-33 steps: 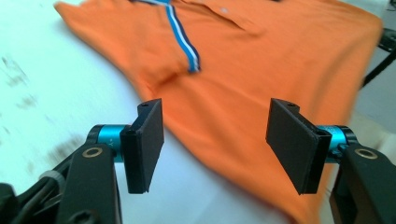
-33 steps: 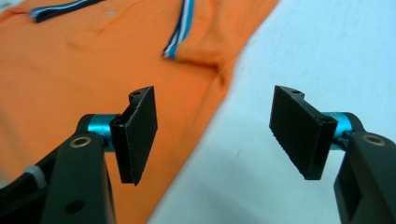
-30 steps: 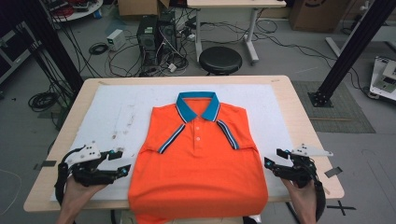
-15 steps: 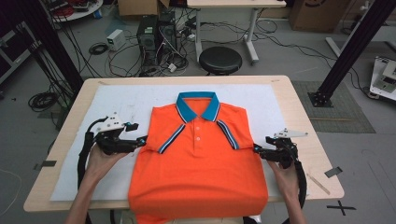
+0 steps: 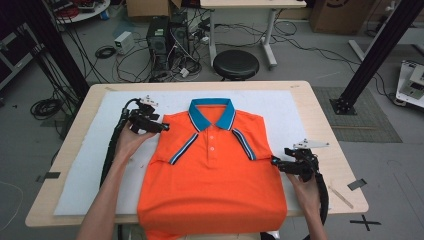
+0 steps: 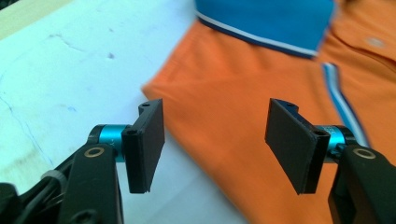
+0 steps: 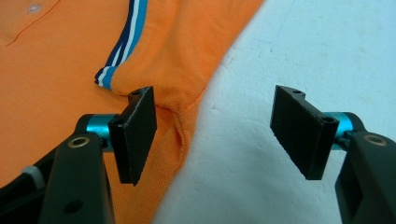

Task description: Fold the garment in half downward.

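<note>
While one orange shirt (image 5: 212,175) lies flat, two grippers hover, jaws spread.

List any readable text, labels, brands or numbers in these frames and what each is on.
No readable text anywhere.
Orange polo shirt: no logo or print visible; its blue collar shows no readable tag.
Left gripper and right gripper: no markings legible.
Cardboard boxes behind the table: any print is too small and blurred to read.
</note>
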A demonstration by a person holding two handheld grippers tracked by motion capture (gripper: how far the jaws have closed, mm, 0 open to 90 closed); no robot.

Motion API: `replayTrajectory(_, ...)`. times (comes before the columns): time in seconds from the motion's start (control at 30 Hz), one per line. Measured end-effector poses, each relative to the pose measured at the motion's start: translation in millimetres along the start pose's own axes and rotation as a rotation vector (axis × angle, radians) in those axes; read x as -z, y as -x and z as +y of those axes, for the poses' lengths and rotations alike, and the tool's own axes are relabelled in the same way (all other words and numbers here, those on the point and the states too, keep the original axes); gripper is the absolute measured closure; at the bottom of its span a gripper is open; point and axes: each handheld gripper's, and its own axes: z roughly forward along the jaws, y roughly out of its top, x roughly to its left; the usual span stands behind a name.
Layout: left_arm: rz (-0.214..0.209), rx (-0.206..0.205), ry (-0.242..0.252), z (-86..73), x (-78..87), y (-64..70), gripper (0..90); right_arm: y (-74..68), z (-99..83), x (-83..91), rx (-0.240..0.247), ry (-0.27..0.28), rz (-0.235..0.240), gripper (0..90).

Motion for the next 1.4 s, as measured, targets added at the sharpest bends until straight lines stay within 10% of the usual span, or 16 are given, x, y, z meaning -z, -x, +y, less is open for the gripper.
replayTrajectory(0.37,0.031,0.102,0.029,-1.5,-36.4,-23.7,41.0,-1.5,0.2,-2.6,0.005,-0.019,-0.004,31.9)
replayTrajectory(0.57,-0.025,0.189,0.053,-10.7,-50.5,-35.1,41.5,-2.0,0.4,-3.5,0.010,-0.028,-0.005,31.9)
replayTrajectory(0.87,0.008,0.125,0.025,-8.3,-56.7,-28.1,51.2,-2.6,0.2,-3.8,0.012,-0.033,-0.009,31.9)
replayTrajectory(1.4,-0.069,0.232,0.064,-19.0,-51.7,-36.7,82.8,-4.3,-0.3,-4.1,0.023,-0.040,-0.010,31.9)
